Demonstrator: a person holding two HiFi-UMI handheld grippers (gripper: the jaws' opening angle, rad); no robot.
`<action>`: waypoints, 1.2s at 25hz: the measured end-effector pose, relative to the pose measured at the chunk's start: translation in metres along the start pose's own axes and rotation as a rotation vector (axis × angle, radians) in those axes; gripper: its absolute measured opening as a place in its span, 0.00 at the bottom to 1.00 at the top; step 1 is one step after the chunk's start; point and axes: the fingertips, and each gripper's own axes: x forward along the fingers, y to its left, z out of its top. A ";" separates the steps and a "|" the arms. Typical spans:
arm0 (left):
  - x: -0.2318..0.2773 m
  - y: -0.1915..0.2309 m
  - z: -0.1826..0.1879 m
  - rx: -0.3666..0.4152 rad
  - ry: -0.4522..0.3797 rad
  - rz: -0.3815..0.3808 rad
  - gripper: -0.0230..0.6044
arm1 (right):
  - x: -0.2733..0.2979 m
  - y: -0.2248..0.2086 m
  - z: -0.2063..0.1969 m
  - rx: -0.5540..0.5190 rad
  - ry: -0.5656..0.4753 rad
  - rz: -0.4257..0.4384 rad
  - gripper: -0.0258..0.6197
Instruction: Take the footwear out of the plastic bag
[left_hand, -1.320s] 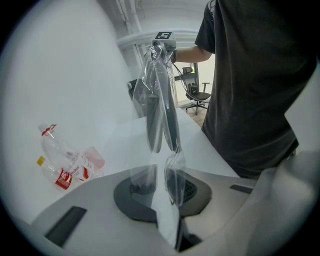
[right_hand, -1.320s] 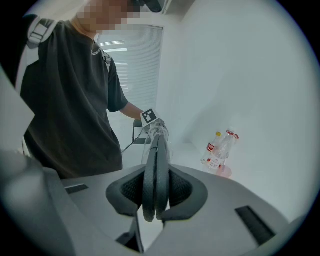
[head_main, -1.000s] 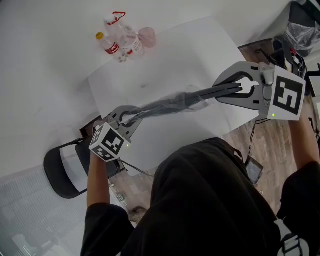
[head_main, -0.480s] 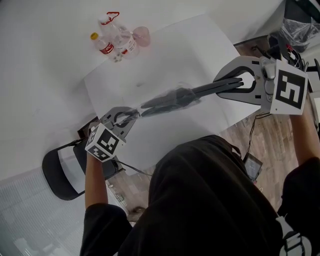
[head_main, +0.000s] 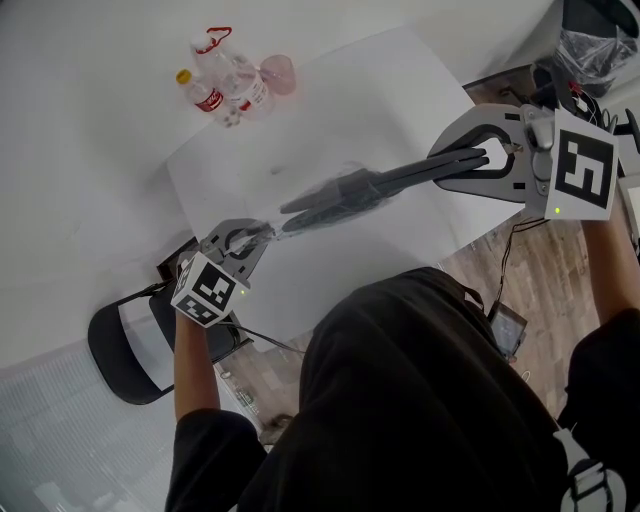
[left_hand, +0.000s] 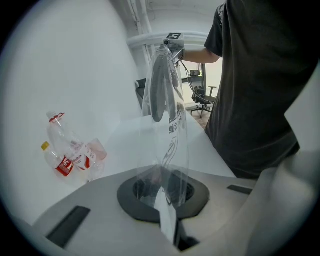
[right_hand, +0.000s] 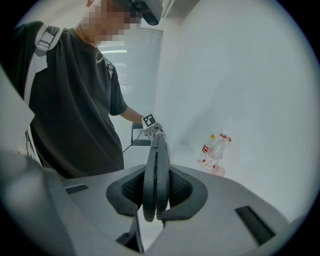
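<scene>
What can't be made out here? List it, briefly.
- Head view: where the plastic bag ends along the footwear; clear film fades against the white table.
- Bottles: label print too small in every view.
- Chair, head view: partly behind the left arm.
- Footwear's type: only edge-on in both gripper views.

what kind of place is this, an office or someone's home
Probably an office or lab workroom rather than a home: a plain white table with a black chair beside it, and swivel office chairs standing in the background of the left gripper view.
</scene>
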 end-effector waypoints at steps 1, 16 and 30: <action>0.000 0.000 -0.002 -0.004 -0.003 0.002 0.07 | 0.000 0.000 0.000 0.004 0.002 -0.003 0.16; 0.001 0.000 -0.021 -0.070 -0.018 0.008 0.07 | -0.012 -0.003 -0.005 0.021 0.030 -0.020 0.16; -0.006 0.001 -0.028 -0.155 -0.005 0.037 0.07 | -0.036 -0.008 -0.010 0.049 0.015 -0.051 0.16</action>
